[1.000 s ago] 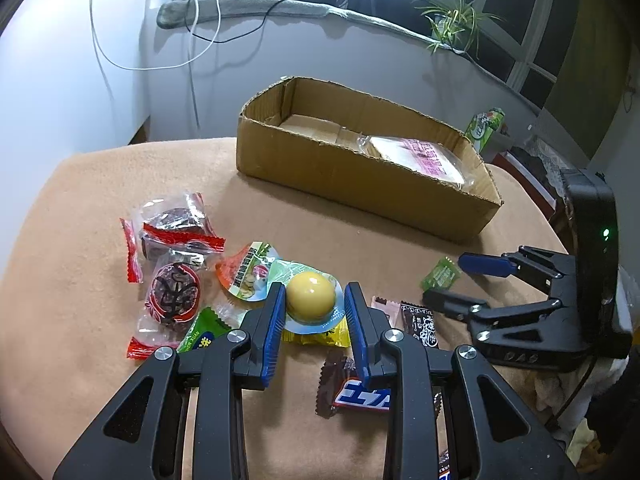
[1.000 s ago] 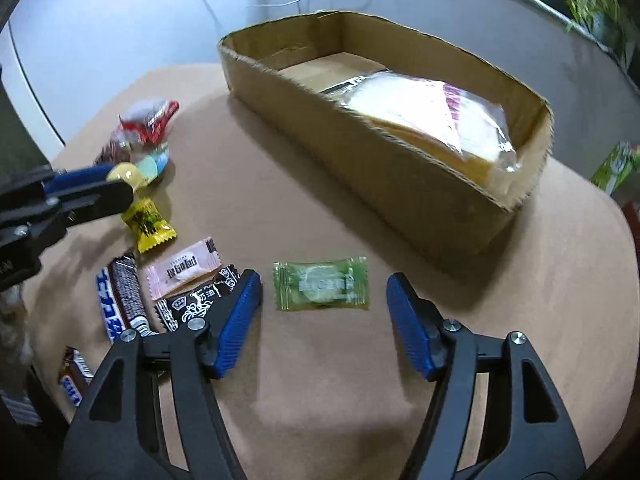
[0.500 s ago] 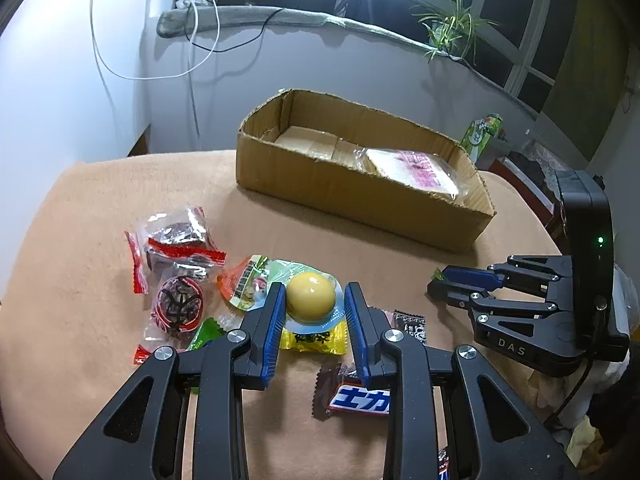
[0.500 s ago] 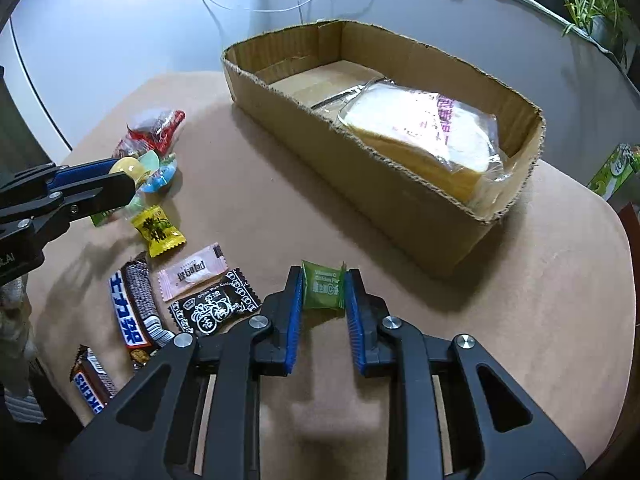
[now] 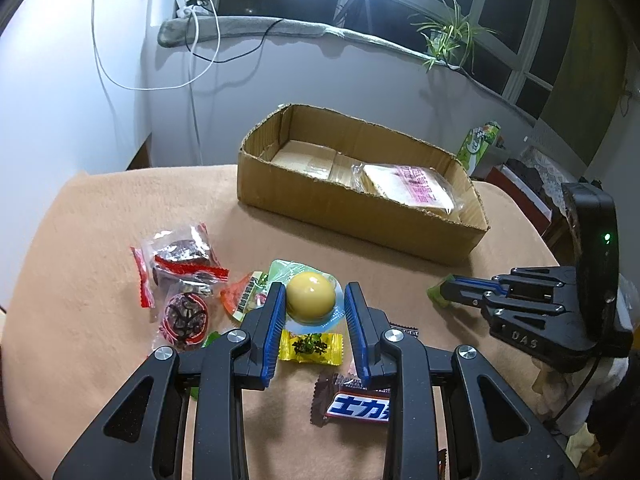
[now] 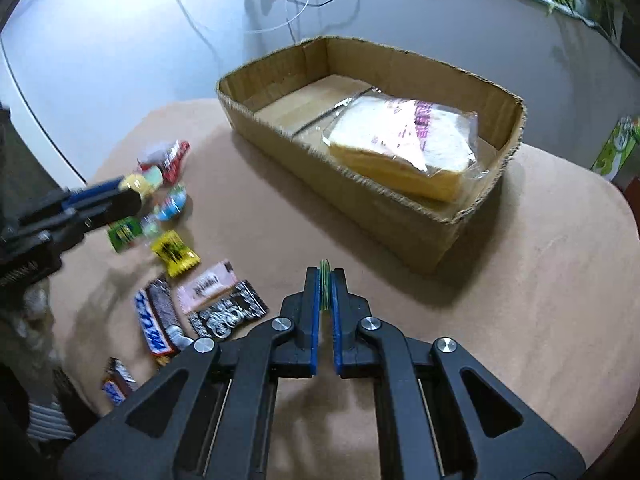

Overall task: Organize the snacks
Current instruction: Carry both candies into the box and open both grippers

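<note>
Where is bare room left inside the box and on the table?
Inside the cardboard box, the floor left of the bagged bread is bare. The tablecloth between the box's near wall and the right gripper is free. Crowded: the loose snack pile around the left gripper.

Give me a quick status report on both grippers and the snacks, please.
Left gripper shut on round yellow jelly cup, lifted. Right gripper shut on small green wrapped candy. Open cardboard box ahead, path clear; wrapped sandwich inside.
</note>
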A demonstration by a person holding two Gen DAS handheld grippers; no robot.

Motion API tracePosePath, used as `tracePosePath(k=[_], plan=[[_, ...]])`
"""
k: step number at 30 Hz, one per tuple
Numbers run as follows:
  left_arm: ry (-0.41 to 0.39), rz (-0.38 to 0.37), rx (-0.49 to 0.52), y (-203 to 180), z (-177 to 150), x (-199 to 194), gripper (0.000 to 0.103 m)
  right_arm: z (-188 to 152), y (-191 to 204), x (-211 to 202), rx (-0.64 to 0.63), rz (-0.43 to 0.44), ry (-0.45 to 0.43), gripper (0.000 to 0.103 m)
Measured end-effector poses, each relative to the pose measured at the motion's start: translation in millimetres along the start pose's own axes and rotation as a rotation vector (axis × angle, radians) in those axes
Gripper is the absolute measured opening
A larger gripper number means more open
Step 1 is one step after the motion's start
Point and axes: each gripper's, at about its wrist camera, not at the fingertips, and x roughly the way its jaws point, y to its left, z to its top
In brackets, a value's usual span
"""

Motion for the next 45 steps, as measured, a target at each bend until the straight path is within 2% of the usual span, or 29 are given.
tracePosePath(k=[5,11,19,26,34,43,45], plan=[[-0.015,-0.003,-0.003,1.2,6.3,-4.7,0.028,14.6,-6.8,-24.9,0.045,0.059,-0.055,0.005],[-0.042,-0.008,-0.003,-0.3,21.5,-7.9,0.028,42.1,-3.7,-48.1,0.027,0.053,-0.129,0.005],[-0.089,-0.016,-0.007,1.5,55.5,-10.4,0.028,82.4,-0.7,-52.5,0.010,0.049,-0.182,0.005],[-0.094,-0.009,-0.005,3.4,83.6,3.9,0.028,116.7,2.1,-38.0,0.005,0.058,-0.183,0.005],[-0.062,-0.014,-0.001,4.8,103.1,30.5,0.028,145.2,-6.0,-9.0,0.013,0.069,-0.141,0.005],[-0.022,-0.015,-0.013,9.8,112.0,57.3,0.029,151.6,-12.5,15.7,0.034,0.075,-0.113,0.005],[-0.023,-0.011,-0.012,10.4,112.4,58.8,0.030,152.2,-11.5,17.3,0.023,0.073,-0.106,0.012]])
